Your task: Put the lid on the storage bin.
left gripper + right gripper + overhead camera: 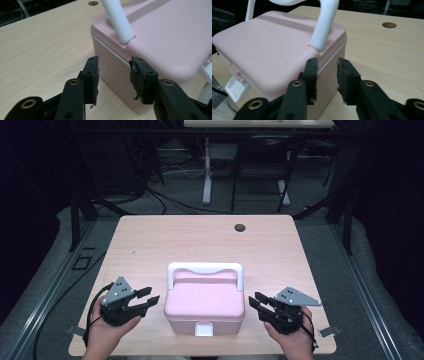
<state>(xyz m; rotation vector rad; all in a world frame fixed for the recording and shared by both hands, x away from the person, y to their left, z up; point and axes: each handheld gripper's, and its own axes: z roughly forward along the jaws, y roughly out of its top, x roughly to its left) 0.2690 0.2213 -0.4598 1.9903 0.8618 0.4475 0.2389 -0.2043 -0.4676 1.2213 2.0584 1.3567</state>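
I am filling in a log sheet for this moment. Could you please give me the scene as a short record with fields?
table: light wood table, with a round hole near its far edge
box: pink box in the near middle, lid on
handle: white handle, upright
latch: white latch on the near side
left claw: open, left of the box, not touching it
right claw: open, right of the box, not touching it

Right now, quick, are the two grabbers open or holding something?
Left gripper: open, holding nothing, jaws beside the pink box.
Right gripper: open, holding nothing, jaws at the box's other side.
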